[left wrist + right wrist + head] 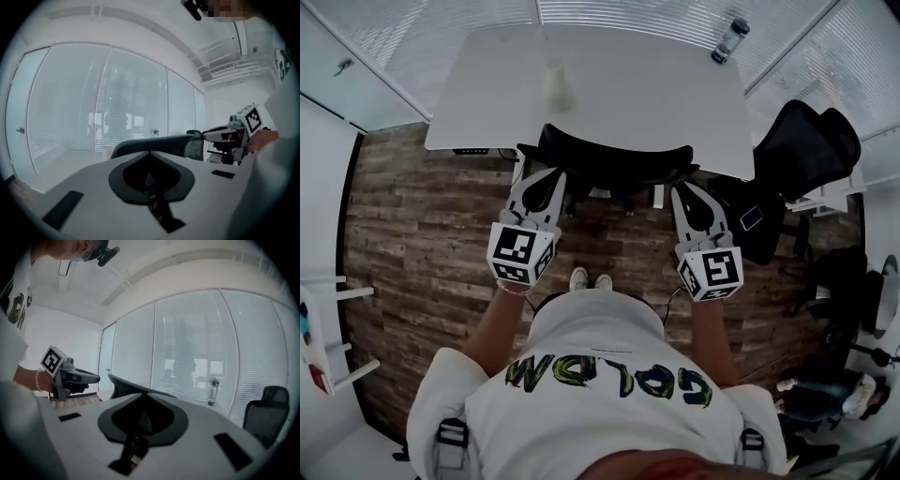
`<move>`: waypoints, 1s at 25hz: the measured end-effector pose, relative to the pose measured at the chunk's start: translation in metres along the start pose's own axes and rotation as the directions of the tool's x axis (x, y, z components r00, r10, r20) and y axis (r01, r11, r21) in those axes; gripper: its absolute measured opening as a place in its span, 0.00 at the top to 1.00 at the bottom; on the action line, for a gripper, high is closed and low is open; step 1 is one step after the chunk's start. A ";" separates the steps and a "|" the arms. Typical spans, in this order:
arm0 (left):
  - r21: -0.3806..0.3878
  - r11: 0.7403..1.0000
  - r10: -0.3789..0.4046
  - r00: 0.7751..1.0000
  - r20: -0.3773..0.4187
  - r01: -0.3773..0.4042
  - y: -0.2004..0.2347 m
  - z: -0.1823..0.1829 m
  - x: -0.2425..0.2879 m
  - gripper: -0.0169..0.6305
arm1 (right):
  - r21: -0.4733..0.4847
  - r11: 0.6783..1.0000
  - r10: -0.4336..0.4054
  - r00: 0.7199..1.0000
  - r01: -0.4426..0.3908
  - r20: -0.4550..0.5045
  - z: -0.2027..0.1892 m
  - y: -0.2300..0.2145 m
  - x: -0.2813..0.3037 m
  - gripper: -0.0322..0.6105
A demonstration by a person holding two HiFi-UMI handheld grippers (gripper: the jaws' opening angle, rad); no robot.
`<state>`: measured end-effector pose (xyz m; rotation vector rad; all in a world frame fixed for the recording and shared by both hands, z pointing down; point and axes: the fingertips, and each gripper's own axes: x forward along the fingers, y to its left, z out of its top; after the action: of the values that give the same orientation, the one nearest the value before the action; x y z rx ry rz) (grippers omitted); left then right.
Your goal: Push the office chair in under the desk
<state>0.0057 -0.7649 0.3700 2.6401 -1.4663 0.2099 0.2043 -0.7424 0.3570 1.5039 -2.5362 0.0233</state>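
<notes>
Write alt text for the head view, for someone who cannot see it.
Seen from above, a person holds the left gripper and right gripper, fingers closed, behind a black office chair tucked under a white desk. A cup and bottle stand on it.

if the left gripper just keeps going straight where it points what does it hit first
Most likely the top of the office chair's backrest, just ahead of the left gripper, with the desk beyond it. Depth is hard to judge; it could skim over the edge.
</notes>
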 end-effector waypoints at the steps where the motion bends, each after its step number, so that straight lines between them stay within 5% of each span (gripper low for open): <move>1: 0.004 1.000 0.004 1.000 0.015 -0.004 -0.004 0.007 -0.003 0.96 | 0.006 1.000 0.003 1.000 -0.003 0.008 0.006 0.004 -0.002 0.89; 10: -0.013 0.999 -0.031 0.996 0.086 0.032 -0.038 0.044 -0.018 0.96 | 0.027 0.998 0.056 0.996 -0.057 0.067 0.053 0.041 -0.014 0.91; 25: -0.003 0.998 -0.067 0.994 0.088 0.068 -0.053 0.045 -0.021 0.96 | -0.005 0.998 0.063 0.996 -0.063 0.064 0.061 0.056 -0.012 0.92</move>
<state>0.0428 -0.7272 0.3206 2.7213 -1.3970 0.0847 0.1521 -0.7115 0.2998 1.4453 -2.6320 -0.0196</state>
